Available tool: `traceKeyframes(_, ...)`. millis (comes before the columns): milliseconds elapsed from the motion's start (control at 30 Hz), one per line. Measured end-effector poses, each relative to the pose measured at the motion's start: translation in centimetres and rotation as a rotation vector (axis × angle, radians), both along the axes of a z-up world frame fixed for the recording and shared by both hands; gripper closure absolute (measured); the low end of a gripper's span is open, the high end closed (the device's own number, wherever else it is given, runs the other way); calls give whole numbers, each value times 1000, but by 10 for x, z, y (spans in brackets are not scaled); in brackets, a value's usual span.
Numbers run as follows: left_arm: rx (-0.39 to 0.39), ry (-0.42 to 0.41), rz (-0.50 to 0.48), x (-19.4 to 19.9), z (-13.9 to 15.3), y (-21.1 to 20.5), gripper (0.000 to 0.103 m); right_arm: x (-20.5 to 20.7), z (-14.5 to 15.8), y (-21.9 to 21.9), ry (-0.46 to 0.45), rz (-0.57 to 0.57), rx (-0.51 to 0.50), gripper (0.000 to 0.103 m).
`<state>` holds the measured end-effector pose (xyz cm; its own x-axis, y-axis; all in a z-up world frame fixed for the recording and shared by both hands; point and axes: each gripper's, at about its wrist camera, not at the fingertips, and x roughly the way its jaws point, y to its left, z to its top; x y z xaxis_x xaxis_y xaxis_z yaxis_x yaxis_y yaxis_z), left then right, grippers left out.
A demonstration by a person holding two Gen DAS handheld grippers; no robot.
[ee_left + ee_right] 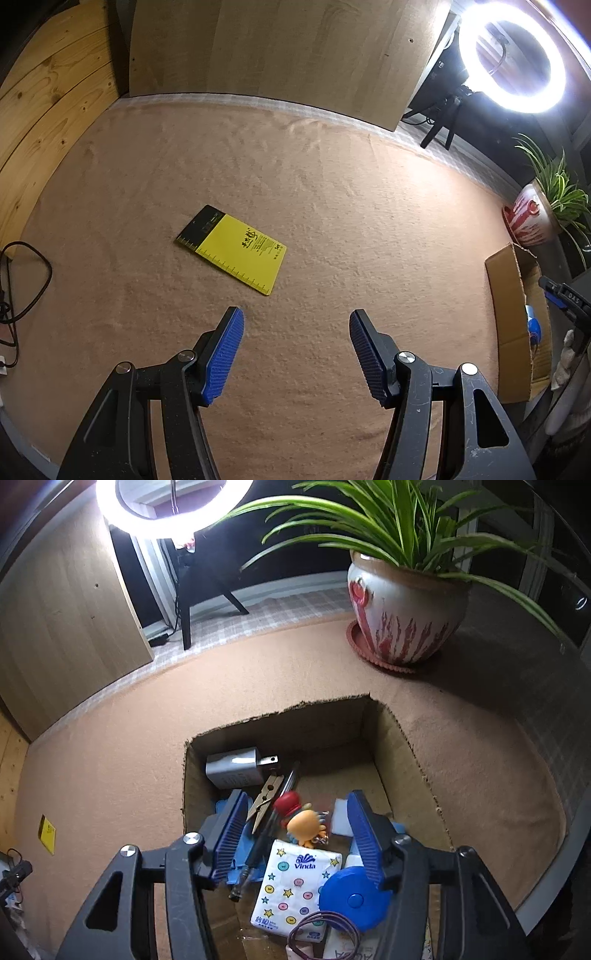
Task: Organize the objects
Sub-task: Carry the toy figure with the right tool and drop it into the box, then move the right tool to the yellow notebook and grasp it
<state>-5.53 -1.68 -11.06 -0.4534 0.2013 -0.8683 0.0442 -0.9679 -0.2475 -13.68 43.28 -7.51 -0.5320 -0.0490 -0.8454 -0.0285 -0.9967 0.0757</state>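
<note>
Over the cardboard box (402, 746) at the right end of the table (110, 746), I have my right tool (295, 825) hanging with its blue pads apart and nothing pressed between them. An orange toy figure with a red cap (303, 821) lies in the box in the gap between the pads; neither pad touches it. Around it in the box I see a wooden clothespin (266, 799) at 10 o'clock from the toy, a grey charger plug (236, 768) beyond that in the far left corner, a dark pen (258, 845) running under the clothespin, a Vinda tissue pack (295, 886) at 6 o'clock, and a round blue tape measure (354, 897) at 4 o'clock, against the right pad. A loop of purple cord (321, 930) lies over the near end of the tissue pack.

My left tool (297, 323) hovers over the peach-coloured cloth with its jaws apart and empty. A yellow card with a ruler edge (236, 251) lies flat on the cloth at 11 o'clock from that tool, well apart from the box, which sits at 3 o'clock at the table's edge. A potted plant (402, 609) stands at 1 o'clock beyond the box.
</note>
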Motion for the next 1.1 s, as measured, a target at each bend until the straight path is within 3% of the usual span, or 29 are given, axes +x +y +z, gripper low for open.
traceKeyframes(567, -7, -25, 81, 12, -6, -25, 40, 4, 9, -43, -1, 130, -57, 51)
traceKeyframes(833, -18, -38, 140, 13, -14, -45, 40, 1, 8, -108, -30, 324, -79, 51)
traceKeyframes(1100, -14, -38, 177, 21, -17, -62, 40, 3, 5, -204, -60, 577, -69, 51)
